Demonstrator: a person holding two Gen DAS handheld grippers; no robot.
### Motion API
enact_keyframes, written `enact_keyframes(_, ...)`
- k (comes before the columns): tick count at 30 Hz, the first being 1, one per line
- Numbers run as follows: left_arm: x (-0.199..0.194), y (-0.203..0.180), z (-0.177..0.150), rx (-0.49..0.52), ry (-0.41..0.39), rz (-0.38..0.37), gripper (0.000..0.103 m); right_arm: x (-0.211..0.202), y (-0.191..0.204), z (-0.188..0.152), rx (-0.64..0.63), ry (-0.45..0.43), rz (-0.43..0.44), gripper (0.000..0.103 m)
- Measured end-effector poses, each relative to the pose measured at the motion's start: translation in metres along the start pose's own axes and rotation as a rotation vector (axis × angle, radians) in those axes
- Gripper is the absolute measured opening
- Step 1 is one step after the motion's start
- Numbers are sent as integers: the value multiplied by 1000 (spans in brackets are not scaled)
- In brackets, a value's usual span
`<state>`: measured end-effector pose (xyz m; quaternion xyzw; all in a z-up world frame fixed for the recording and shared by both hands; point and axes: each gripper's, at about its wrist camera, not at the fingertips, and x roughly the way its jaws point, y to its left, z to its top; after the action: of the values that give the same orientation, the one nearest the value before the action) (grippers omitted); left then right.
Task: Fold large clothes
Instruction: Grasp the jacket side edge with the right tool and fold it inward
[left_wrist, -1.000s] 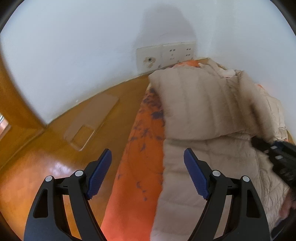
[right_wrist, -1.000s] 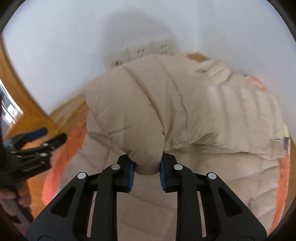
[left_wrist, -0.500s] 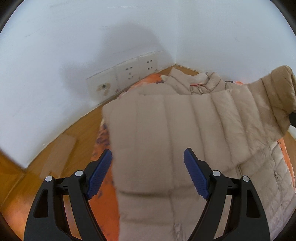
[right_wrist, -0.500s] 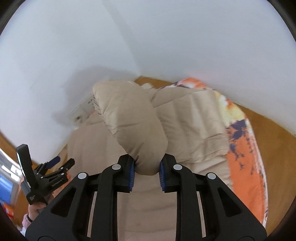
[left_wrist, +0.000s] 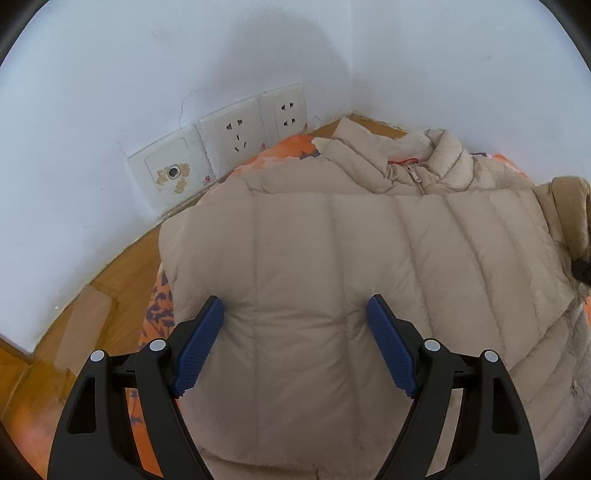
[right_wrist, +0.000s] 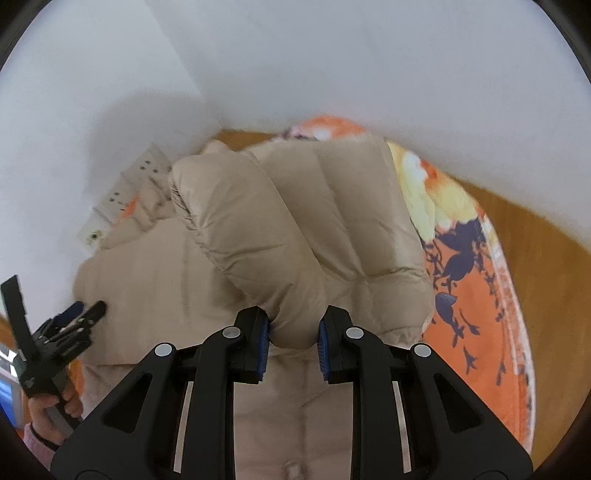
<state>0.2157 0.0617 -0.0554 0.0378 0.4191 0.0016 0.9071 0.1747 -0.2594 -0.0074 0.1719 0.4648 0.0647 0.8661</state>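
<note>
Nearest, the right gripper (right_wrist: 291, 339) is clamped on the beige puffer jacket's sleeve (right_wrist: 266, 236), lifted over the jacket body. The left gripper (left_wrist: 295, 343) hangs wide open, holding nothing, above the beige puffer jacket (left_wrist: 314, 258), which lies on an orange patterned cloth (right_wrist: 476, 314) over the wooden floor (left_wrist: 122, 266). Farthest, wall sockets (left_wrist: 236, 136) line the white wall.

Wooden floor (left_wrist: 122, 280), seemingly, under orange patterned cloth (right_wrist: 476, 295) bearing beige jacket (left_wrist: 314, 266).
</note>
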Motion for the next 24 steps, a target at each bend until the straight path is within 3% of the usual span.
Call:
enact_keyframes(7,13,-2,0,-10,3,4,81,24,-12,0,7,-4,-50,32)
enact_keyframes(13,13,-2,0,-7,-1,-1,81,-10,-20,2,43,-84,-54,50)
enact_keyframes(16,12,-1,-1,1,-1,-9,81,-16,-23,14,17,-117,-80,52)
enact_keyframes(24,18,-2,-2,0,-2,5,83,23,-55,24,16,-47,-137,56)
